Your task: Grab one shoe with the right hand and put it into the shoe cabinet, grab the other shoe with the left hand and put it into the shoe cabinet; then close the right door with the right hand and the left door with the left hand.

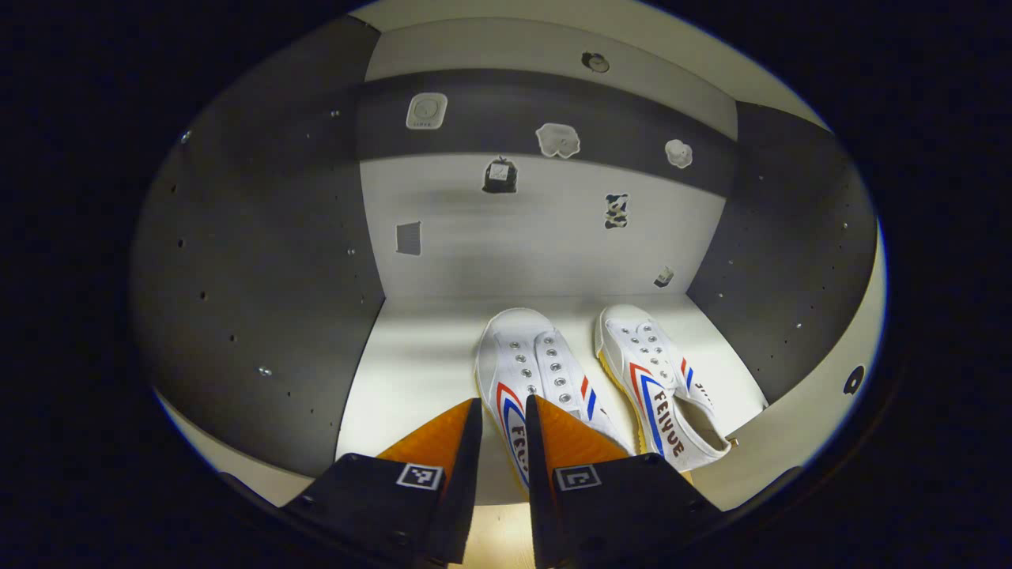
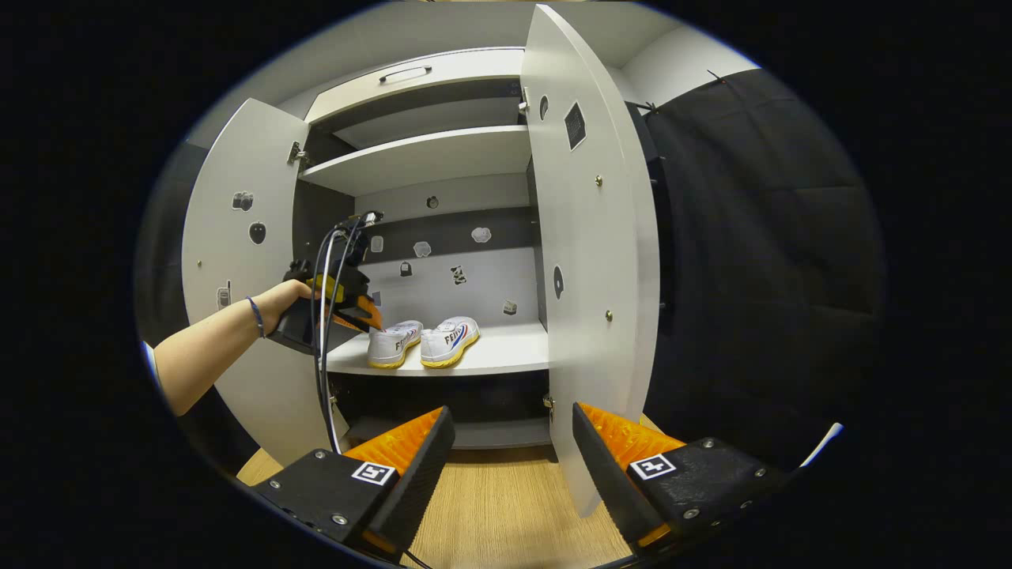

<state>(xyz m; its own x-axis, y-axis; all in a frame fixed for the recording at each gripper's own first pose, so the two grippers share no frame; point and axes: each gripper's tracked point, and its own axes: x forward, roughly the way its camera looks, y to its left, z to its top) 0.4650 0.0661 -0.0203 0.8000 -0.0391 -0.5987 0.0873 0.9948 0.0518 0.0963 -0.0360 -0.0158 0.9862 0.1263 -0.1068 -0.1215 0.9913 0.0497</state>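
Looking along your left tool (image 1: 503,411), you see both shoes already on the cabinet shelf (image 1: 411,356). The left shoe (image 1: 530,371) lies with its heel between the two fingers, and the gap there is narrow. I cannot tell whether the fingers press on the heel or have just let it go, so please check this before you pull the hand away. The right shoe (image 1: 660,379) lies just beside the first one, toes toward the far wall, and no tool touches it.

From the right gripper view, your left hand (image 2: 277,308) holds its tool at the near edge of the shelf, close to the pair of shoes (image 2: 423,341). They sit well inside the shelf, probably so that the doors can pass in front of them.

Your right tool (image 2: 512,442) is wide open and holds nothing. It hangs low over the wooden floor (image 2: 498,506), near the edge of the right door (image 2: 589,261), which stands fully open. I judge this is a good place to begin pushing that door shut. The left door (image 2: 237,237) is open too, and your left arm is in front of it.
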